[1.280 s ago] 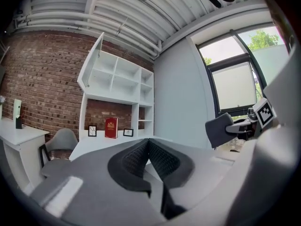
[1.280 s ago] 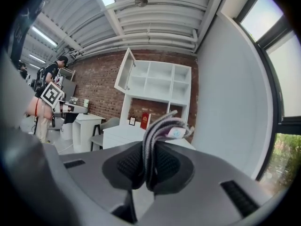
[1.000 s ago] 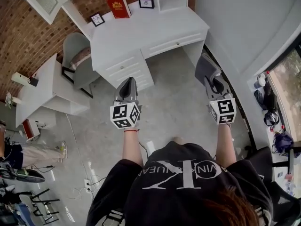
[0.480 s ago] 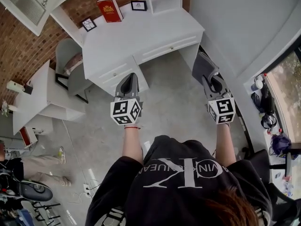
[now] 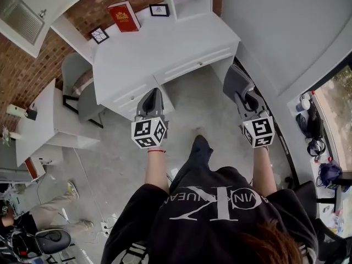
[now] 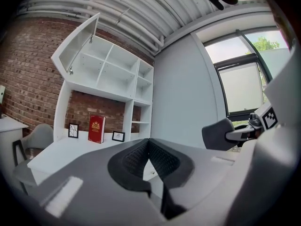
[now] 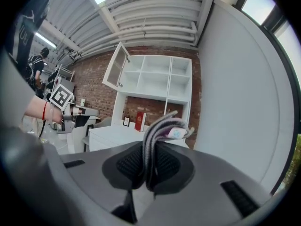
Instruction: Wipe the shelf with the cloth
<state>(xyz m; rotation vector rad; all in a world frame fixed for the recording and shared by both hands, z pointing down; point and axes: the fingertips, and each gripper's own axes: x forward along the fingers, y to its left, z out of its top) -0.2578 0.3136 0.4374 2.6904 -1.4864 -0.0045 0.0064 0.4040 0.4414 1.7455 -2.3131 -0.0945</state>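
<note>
A folded grey cloth (image 7: pixel 163 130) is pinched upright between the jaws of my right gripper (image 7: pixel 148 169), which is shut on it; the head view shows this cloth (image 5: pixel 233 82) hanging over the floor right of the desk. My left gripper (image 5: pixel 150 98) is shut with nothing in it, its pads meeting in the left gripper view (image 6: pixel 149 150). It hovers just before the desk's front edge. The white shelf unit (image 6: pixel 117 74) stands on the white desk (image 5: pixel 165 43), with open cubbies and one cabinet door swung up. Both grippers are short of the shelf (image 7: pixel 155 81).
On the desk stand a red book (image 5: pixel 123 16) and two small picture frames (image 5: pixel 159 10) (image 5: pixel 99 34). A grey chair (image 5: pixel 74 76) and a low white table (image 5: pixel 49 120) sit to the left. A grey wall (image 5: pixel 286 32) runs along the right. My foot (image 5: pixel 200 146) shows on the concrete floor.
The desk has drawn closer and slid left under the grippers as I walk forward. A foot has come into view. Both grippers keep their hold and pose.
</note>
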